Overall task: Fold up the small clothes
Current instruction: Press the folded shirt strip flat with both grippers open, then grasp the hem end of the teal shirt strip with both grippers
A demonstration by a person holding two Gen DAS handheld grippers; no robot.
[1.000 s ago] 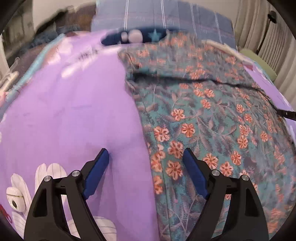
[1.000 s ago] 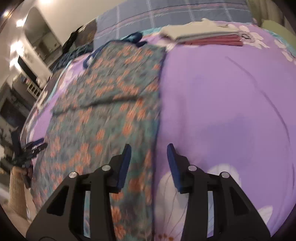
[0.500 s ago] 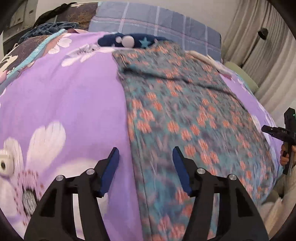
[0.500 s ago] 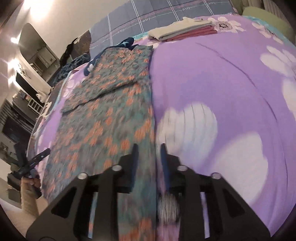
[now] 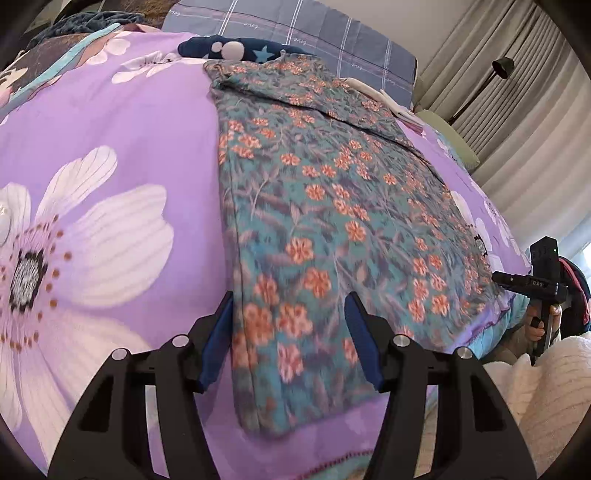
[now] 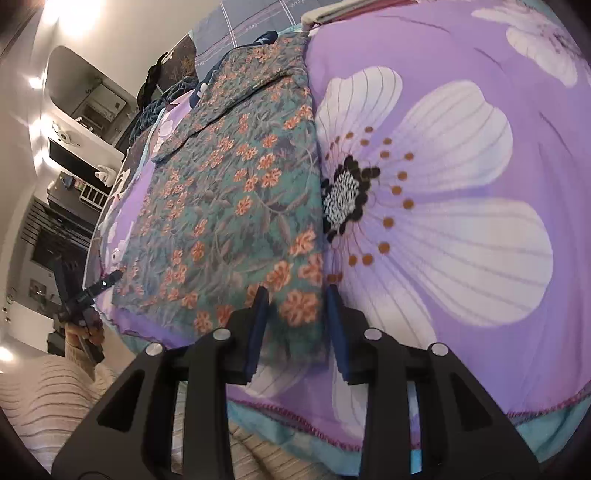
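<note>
Bedroom, purple floral bedspread as work surface, grey plaid pillow at the head, curtains on one side. Floral garment laid lengthwise down the middle of the bed, near hem almost at the foot edge, well flattened. Looks partly folded already: far end shows a flap turned over the body with a diagonal edge, and both long sides run straight, as if tucked in. Judged roughly a third to halfway done. Left to do: bring the near hem up toward the far end, maybe once more, then put it with the folded stack at the bed's far corner. Navy star-print item behind the garment's far end still looks unfolded, so probably more pieces to go. Left gripper poised over the garment's near-left corner, jaws apart by a moderate gap after narrowing a moment ago, one blue pad just outside the long edge and one over the cloth, nothing pinched. Right gripper at the near-right corner, jaws closer together and just widened slightly, straddling the right long edge; contact with cloth unclear but no fabric lifted, so read as not gripping. Both positioned for a two-corner pickup of the hem. Cream knit sleeve low in both views.
</note>
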